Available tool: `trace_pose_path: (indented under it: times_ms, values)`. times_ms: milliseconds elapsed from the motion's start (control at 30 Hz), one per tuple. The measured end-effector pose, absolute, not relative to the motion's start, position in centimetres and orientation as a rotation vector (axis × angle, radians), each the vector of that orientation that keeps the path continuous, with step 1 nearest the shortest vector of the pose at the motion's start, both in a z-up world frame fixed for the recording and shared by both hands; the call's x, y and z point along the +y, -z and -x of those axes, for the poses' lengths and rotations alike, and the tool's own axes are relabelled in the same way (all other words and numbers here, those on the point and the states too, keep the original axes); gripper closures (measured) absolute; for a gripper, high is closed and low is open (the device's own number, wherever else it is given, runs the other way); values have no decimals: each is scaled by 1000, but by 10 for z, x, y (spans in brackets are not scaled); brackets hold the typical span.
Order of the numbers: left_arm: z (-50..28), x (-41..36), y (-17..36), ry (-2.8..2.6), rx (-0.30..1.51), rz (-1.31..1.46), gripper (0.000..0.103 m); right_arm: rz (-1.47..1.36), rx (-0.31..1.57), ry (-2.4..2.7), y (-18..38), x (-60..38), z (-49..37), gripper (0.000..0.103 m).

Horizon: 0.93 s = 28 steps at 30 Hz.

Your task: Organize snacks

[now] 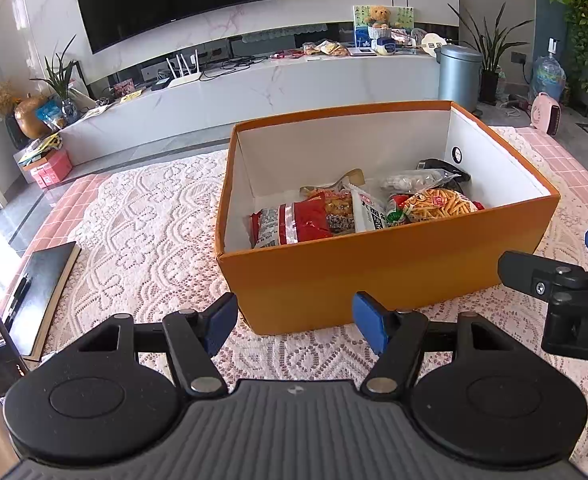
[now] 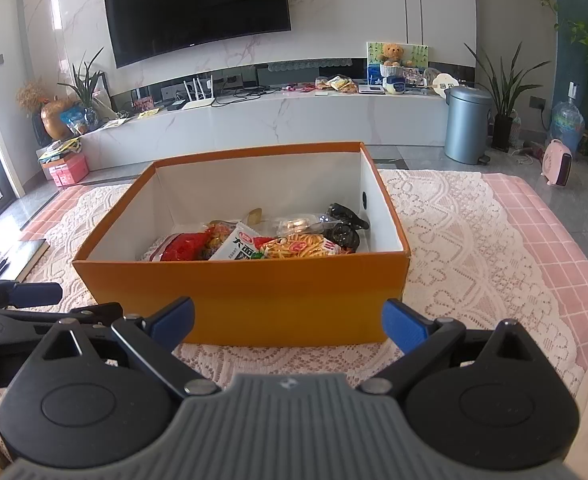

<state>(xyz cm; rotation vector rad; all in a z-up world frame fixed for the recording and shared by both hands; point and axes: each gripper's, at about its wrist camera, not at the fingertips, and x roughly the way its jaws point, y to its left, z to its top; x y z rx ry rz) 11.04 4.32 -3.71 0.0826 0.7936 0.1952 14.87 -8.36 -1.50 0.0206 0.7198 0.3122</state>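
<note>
From the left wrist view, the left gripper (image 1: 294, 326) hangs over the lace tablecloth (image 1: 142, 216) with its blue-padded jaws spread wide and nothing between them. Just ahead of its tips stands the orange box (image 1: 373, 276), open at the top with white inner walls. Inside lie the snack packets: a red packet (image 1: 294, 226) nearest this gripper, a white packet (image 1: 367, 210) beside it, a packet of orange sticks (image 1: 439, 204) further right, then a clear bag (image 1: 409, 180) and a black packet (image 1: 447, 168) by the far right wall. The box's far left part shows bare floor. The right gripper (image 1: 565, 256) juts in at the right edge, near the box's front corner. A dark notebook (image 1: 42, 292) lies off to the left of the left gripper.

From the right wrist view, the right gripper (image 2: 288, 326) also has its jaws wide apart and empty, with the same orange box (image 2: 254, 300) directly in front of its tips. The red packet (image 2: 184, 246), white packet (image 2: 238, 246), orange sticks (image 2: 301, 246) and black packet (image 2: 343, 226) rest on the box floor. The left gripper (image 2: 38, 294) shows at the left edge.
</note>
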Motion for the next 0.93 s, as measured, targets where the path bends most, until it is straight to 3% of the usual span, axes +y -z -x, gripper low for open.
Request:
trace_pose_path:
  times_ms: [933]
  values:
    - [-110, 42, 36, -182, 804, -85, 25, -25, 739, -316, 17, -83, -149, 6]
